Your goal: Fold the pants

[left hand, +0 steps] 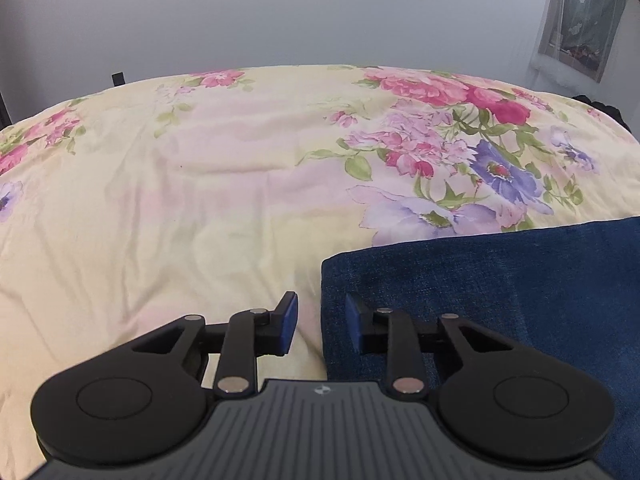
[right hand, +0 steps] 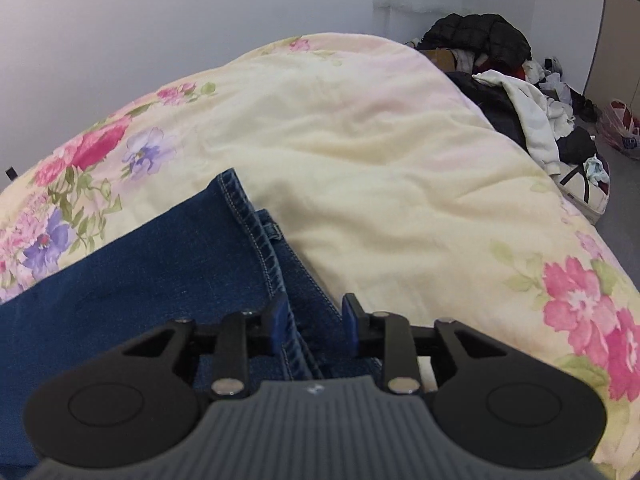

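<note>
left gripper point(left hand: 321, 322): fingers spread astride jeans point(left hand: 500, 300) edge | right gripper point(right hand: 313, 326): fingers spread over jeans seam | jeans on bed point(left hand: 180, 200)

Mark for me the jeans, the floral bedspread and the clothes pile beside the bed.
jeans point(right hand: 160, 264): right wrist view, flat blue denim left of the stitched hem.
floral bedspread point(left hand: 180, 200): left wrist view, bare cream area left of the flowers.
clothes pile point(right hand: 532, 120): right wrist view, white garment within the heap.
</note>
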